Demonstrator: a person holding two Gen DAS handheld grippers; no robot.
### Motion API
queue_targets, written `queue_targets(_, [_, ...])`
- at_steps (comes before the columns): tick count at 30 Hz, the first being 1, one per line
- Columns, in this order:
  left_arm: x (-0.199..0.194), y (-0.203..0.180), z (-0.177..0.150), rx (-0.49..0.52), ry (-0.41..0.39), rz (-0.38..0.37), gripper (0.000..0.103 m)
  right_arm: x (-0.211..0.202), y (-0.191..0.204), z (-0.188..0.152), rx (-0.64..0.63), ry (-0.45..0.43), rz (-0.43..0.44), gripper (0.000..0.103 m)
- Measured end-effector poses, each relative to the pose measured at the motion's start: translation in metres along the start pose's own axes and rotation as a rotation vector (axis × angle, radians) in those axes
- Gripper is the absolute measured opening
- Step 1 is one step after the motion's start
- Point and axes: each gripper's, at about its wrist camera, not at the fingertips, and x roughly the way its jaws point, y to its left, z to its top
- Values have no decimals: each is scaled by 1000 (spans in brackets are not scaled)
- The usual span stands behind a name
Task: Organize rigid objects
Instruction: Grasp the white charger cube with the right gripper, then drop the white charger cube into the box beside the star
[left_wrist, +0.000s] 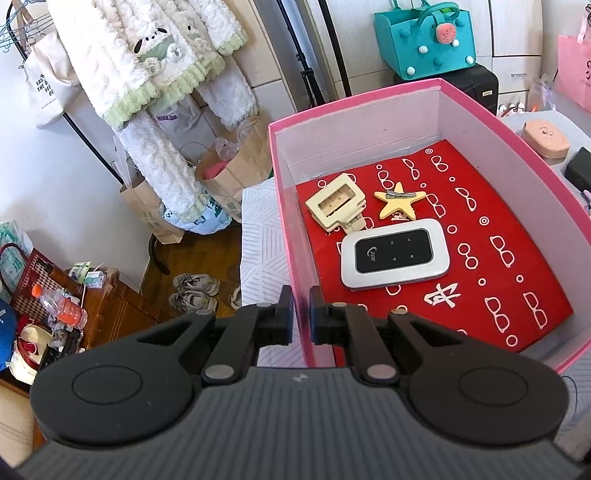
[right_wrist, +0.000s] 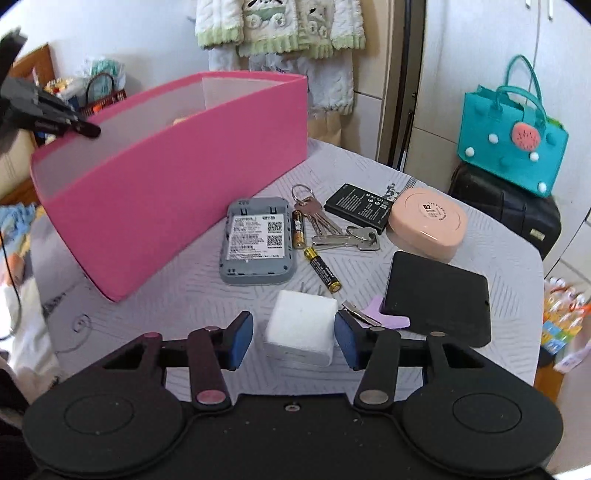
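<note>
A white charger cube (right_wrist: 301, 328) lies on the grey table between the fingers of my right gripper (right_wrist: 293, 332). The right pad (right_wrist: 343, 336) is at its side and a small gap shows on the left. My left gripper (left_wrist: 302, 295) is shut on the near wall of the pink box (left_wrist: 354, 99); in the right wrist view it (right_wrist: 90, 130) sits at the rim of the box (right_wrist: 166, 177). Inside the box, on red patterned lining, lie a white pocket router (left_wrist: 395, 254), a cream claw clip (left_wrist: 338, 203) and a star clip (left_wrist: 395, 201).
Beyond the cube lie a grey router shell (right_wrist: 255, 243), two batteries (right_wrist: 322, 269), keys (right_wrist: 332, 229), a black battery pack (right_wrist: 358, 205), a pink round case (right_wrist: 428, 221), a black flat case (right_wrist: 439, 295) and a purple hair clip (right_wrist: 384, 314). The table edge curves at the right.
</note>
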Motion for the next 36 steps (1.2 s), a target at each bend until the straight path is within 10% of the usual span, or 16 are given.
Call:
queue_targets(16, [0,-4,0,13,-1,11,8,-25,17,34,-76,-124,-63,48])
queue_targets(26, [0,-4,0,14,-1,12,8,-47,55,108,-180,-317,116,48])
queue_targets(36, [-1,-4,0,19,-19,14,8,53,110,156,-464,-3,147,48])
